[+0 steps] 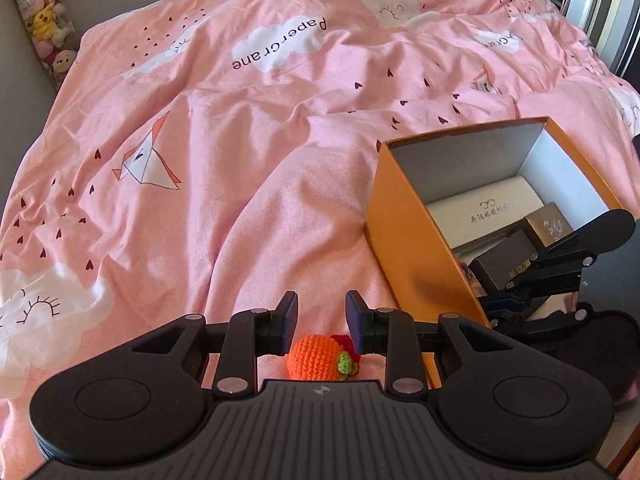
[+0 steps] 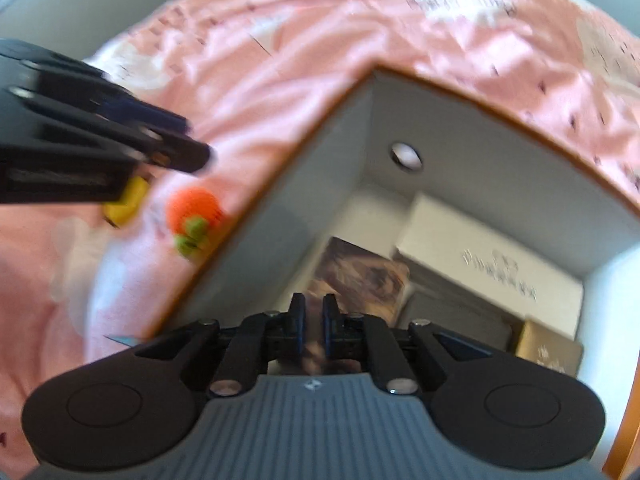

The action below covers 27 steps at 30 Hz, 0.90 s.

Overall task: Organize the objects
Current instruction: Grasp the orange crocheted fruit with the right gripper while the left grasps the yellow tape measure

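Observation:
An orange crocheted fruit [image 1: 318, 357] with a green and red top lies on the pink bedspread, just below and between the fingers of my open left gripper [image 1: 322, 320]; it also shows in the right wrist view [image 2: 195, 210]. An open orange box [image 1: 404, 216] with white inner walls [image 2: 332, 184] stands to the right. It holds a white glasses case [image 2: 492, 264], a gold box [image 2: 550, 350], dark boxes [image 1: 506, 254] and a brown printed card [image 2: 362, 274]. My right gripper [image 2: 314, 308] hangs over the box interior, jaws nearly closed with a narrow gap, nothing clearly held.
A yellow object [image 2: 126, 200] lies on the bedspread under the left gripper [image 2: 132, 140]. A clear tube of plush toys [image 1: 44, 20] stands by the wall at far left. The bedspread [image 1: 240, 140] is rumpled.

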Each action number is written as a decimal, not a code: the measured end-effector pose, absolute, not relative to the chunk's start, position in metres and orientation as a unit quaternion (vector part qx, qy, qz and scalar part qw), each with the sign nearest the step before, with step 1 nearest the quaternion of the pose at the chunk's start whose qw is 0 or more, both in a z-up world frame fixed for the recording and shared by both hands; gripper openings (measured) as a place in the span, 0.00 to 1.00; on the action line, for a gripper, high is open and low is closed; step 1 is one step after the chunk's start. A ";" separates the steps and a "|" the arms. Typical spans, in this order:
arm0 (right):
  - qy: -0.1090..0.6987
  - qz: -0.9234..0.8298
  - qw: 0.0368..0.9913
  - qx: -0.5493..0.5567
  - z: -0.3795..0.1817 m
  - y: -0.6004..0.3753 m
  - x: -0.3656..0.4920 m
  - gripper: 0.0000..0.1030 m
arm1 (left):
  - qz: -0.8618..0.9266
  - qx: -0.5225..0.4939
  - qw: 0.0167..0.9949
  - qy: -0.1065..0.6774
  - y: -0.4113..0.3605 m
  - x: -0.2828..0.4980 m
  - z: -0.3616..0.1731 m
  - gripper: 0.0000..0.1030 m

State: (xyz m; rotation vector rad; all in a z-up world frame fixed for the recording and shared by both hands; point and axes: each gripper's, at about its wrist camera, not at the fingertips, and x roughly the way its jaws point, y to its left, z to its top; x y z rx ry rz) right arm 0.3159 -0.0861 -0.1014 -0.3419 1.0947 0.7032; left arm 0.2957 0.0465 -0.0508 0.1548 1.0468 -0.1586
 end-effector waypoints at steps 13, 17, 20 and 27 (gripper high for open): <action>0.493 0.315 0.801 -0.127 -0.079 -0.109 0.314 0.13 | -0.107 0.091 0.860 0.491 0.062 0.285 -0.027 0.33; 0.457 0.329 0.818 -0.116 -0.048 -0.112 0.301 0.13 | -0.108 0.115 0.862 0.482 0.074 0.272 -0.008 0.33; 0.430 0.344 0.827 -0.115 -0.028 -0.109 0.289 0.20 | -0.107 0.126 0.858 0.485 0.085 0.261 0.000 0.34; 0.390 0.382 0.824 -0.151 -0.005 -0.076 0.257 0.40 | -0.074 0.114 0.854 0.502 0.109 0.238 -0.004 0.35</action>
